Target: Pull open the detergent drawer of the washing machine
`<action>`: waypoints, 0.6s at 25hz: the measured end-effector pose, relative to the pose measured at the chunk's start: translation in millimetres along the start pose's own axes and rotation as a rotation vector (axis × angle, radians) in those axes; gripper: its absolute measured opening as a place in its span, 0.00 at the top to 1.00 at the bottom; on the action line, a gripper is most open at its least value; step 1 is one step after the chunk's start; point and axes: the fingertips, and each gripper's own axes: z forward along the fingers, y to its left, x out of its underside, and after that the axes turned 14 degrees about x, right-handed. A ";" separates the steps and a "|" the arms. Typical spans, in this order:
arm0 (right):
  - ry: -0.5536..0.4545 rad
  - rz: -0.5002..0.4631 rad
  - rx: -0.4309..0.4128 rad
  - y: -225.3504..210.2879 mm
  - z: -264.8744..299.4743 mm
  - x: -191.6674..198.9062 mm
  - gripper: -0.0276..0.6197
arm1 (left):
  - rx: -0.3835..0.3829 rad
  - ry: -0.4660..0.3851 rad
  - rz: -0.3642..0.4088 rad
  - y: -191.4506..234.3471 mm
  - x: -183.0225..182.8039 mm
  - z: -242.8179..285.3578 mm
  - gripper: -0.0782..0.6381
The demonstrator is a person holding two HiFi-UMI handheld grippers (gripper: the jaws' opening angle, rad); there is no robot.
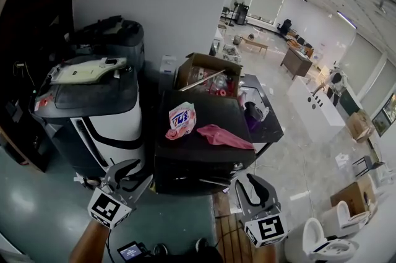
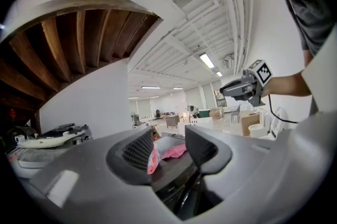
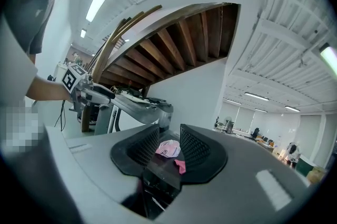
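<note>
The washing machine (image 1: pixel 204 153) is a black box low in the middle of the head view. On its top lie a pink-and-white detergent bag (image 1: pixel 181 120) and a pink cloth (image 1: pixel 223 135). Its front faces me, but I cannot make out the detergent drawer there. My left gripper (image 1: pixel 129 176) hovers just off the front left corner, jaws nearly together with nothing between them. My right gripper (image 1: pixel 250 184) hangs off the front right corner, likewise shut and empty. Between the left jaws (image 2: pixel 169 146) the bag (image 2: pixel 154 159) and the machine's dark front (image 2: pixel 176 186) show. The right gripper view (image 3: pixel 169 146) frames the same bag (image 3: pixel 167 149).
A black-and-white machine (image 1: pixel 93 107) stands close on the left of the washer. An open cardboard box (image 1: pixel 207 73) full of items sits behind it against the white wall. A low dark table (image 1: pixel 263 113) is at the right, and white toilets (image 1: pixel 322 237) stand on the floor at the lower right.
</note>
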 end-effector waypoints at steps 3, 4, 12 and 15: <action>0.006 0.001 -0.005 -0.7 9.7 3.0 0.80 | 0.001 -0.006 0.003 4.9 3.8 6.5 0.61; 0.006 0.001 -0.013 0.2 13.6 4.1 0.80 | -0.002 -0.007 0.001 7.4 5.7 8.2 0.61; -0.011 0.023 -0.093 -10.2 52.3 17.9 0.80 | -0.071 0.035 -0.028 22.8 11.9 24.9 0.61; -0.025 0.039 -0.127 -20.2 71.4 23.6 0.80 | -0.102 0.063 -0.032 28.8 13.4 36.8 0.61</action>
